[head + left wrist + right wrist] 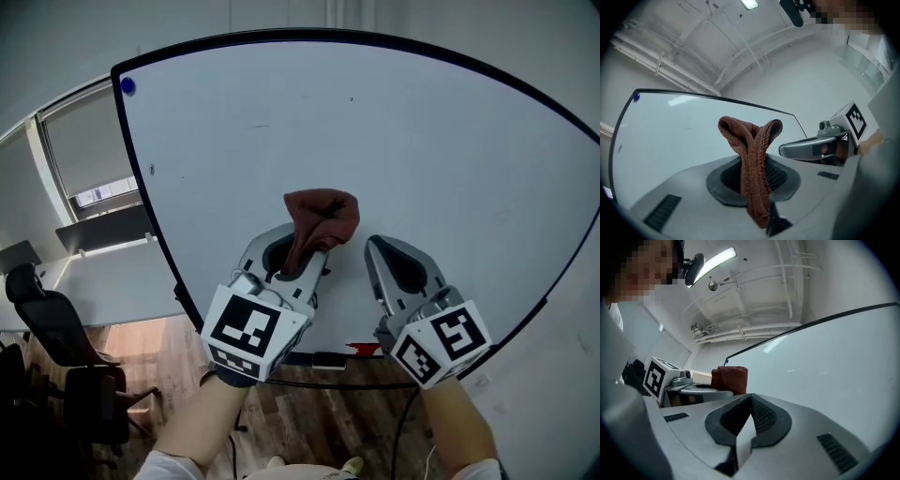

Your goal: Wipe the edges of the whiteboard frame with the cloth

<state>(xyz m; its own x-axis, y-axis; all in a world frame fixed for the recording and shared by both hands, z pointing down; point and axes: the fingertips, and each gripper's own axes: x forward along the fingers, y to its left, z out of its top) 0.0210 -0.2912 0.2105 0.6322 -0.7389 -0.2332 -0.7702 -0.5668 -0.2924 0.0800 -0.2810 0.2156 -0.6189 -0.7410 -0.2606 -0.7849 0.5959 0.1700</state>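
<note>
A large whiteboard point(375, 150) with a thin black frame point(141, 178) fills the head view. My left gripper point(298, 253) is shut on a brown knitted cloth point(321, 221), whose bunched top rises above the jaws, close to the board's face near its lower middle. In the left gripper view the cloth point(752, 154) stands pinched between the jaws, with the board point(675, 136) behind. My right gripper point(380, 251) is beside it to the right, shut with nothing in it. The right gripper view shows its closed jaws point(749, 401) and the cloth point(729, 378) at left.
A blue magnet point(127, 86) sits in the board's top left corner. A tray at the board's bottom edge holds a black eraser point(328, 360) and a red marker point(364, 350). Black office chairs point(56, 347) and a desk point(103, 281) stand at left on a wooden floor.
</note>
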